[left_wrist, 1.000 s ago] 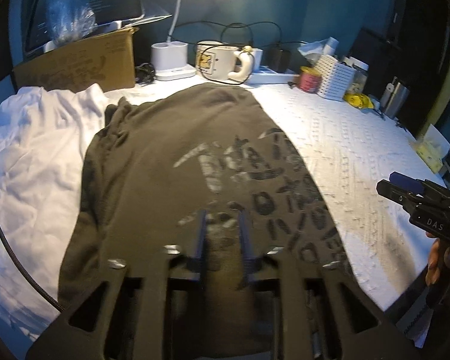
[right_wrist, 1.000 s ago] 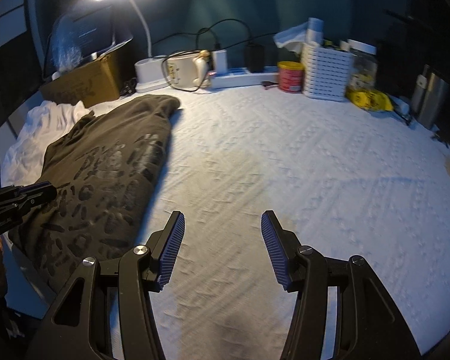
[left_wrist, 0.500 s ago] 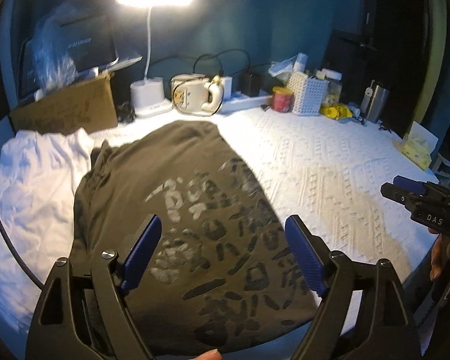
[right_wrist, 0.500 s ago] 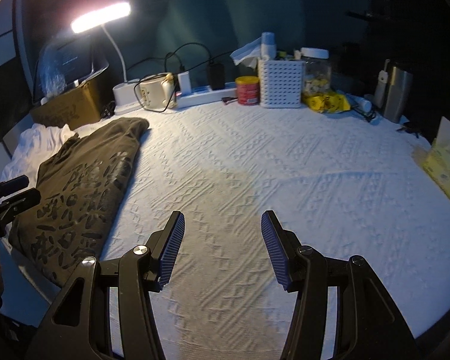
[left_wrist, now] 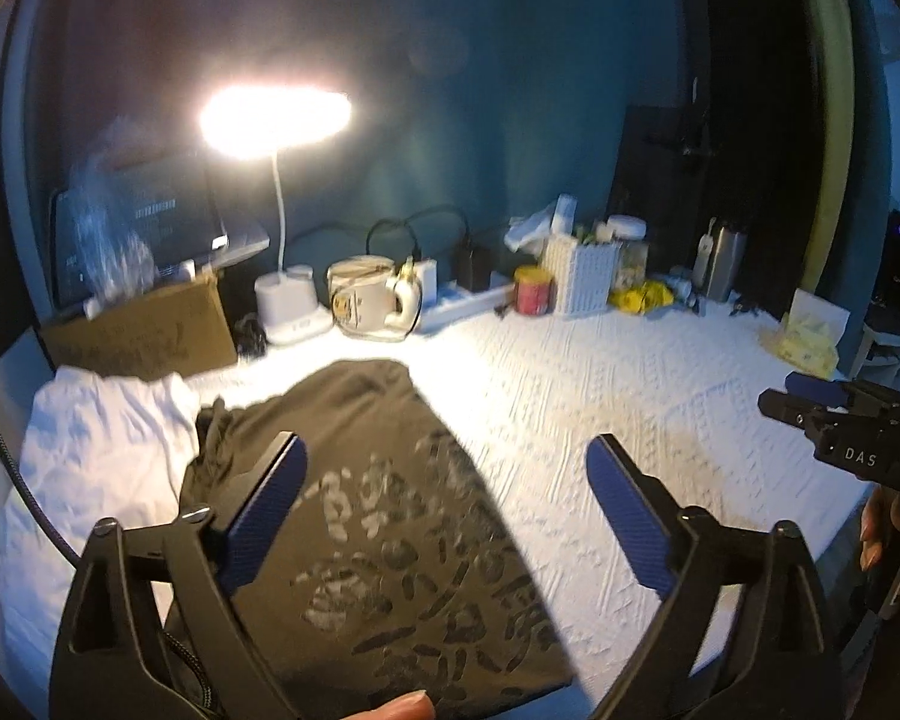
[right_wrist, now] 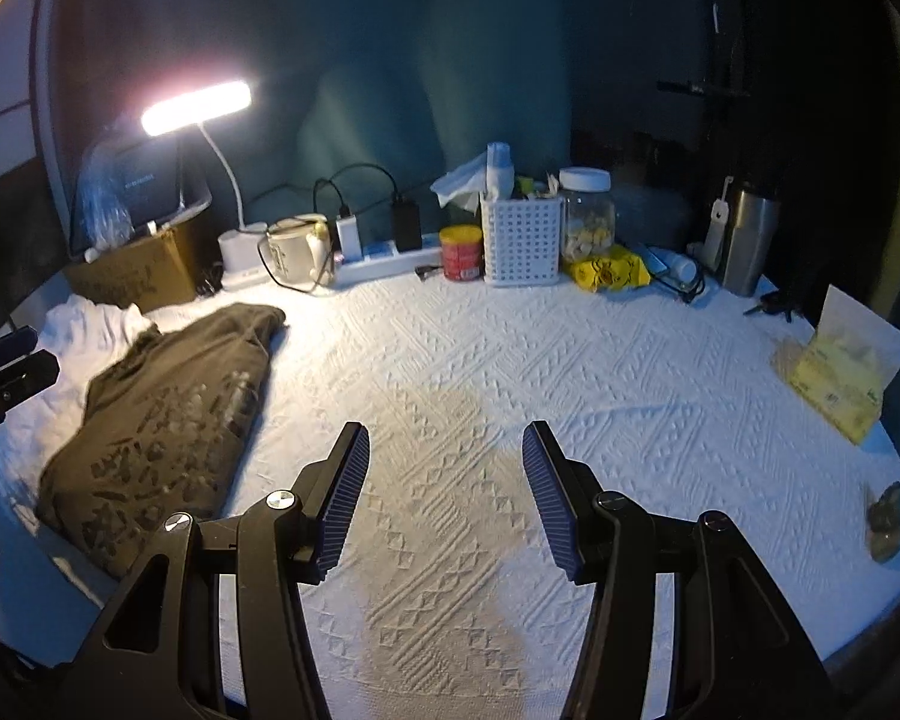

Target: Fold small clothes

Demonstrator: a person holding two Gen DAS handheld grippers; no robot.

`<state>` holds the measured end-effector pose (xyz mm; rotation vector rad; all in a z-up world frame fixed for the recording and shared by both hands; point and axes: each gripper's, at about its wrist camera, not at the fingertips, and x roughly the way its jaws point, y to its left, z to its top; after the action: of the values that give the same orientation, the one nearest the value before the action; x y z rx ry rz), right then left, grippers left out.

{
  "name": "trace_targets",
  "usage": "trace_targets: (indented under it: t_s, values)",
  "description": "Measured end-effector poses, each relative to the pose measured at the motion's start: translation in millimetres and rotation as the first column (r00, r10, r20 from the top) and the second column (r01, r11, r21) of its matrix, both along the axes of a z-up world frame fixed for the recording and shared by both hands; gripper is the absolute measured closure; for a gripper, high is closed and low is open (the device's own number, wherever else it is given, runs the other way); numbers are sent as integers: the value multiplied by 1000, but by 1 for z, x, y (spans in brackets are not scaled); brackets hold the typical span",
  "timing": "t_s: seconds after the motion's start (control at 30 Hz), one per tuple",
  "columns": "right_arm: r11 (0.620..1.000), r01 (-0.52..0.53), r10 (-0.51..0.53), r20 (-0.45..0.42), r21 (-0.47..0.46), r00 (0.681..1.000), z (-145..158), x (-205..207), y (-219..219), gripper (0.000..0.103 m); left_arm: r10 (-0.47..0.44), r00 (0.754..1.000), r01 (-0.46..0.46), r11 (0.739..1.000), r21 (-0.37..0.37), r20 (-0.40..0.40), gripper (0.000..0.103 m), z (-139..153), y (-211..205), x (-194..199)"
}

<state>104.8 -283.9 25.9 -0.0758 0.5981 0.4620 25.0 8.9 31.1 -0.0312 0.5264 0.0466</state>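
My left tool (left_wrist: 444, 510) is released, its fingers wide apart above the folded dark olive T-shirt (left_wrist: 384, 516), which lies on the white textured cover (right_wrist: 570, 372) beside a white garment (left_wrist: 96, 456), perhaps another shirt. My right tool (right_wrist: 444, 492) is released too, over bare cover.

A folded dark olive shirt (left_wrist: 384, 516) with a printed pattern lies flat beside crumpled white clothes (left_wrist: 90, 456).

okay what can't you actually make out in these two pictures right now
- Dark shirt: print blurred in left wrist view; near hem cut off by left hand-held gripper.
- White garment: shape unclear, partly under the shirt.
- Small object at right wrist view's edge: too dim to identify.
- Jar contents: too small.
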Motion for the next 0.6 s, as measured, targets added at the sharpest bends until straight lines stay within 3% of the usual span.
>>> trace_targets:
  t_s: [0.3, 0.5, 0.6]
  values:
    - [1000, 12, -13, 104, 9, 995, 41, -20, -9, 46, -23, 994, 18, 999, 48, 104, 8, 32, -7, -9]
    - [1000, -6, 5, 186, 8, 983, 70, -38, -5, 46, -2, 986, 2, 1000, 4, 168, 8, 57, 1, -21]
    - [1000, -16, 14, 215, 9, 976, 83, -47, -2, 46, 24, 978, -33, 999, 39, 209, 1, 67, -1, -28]
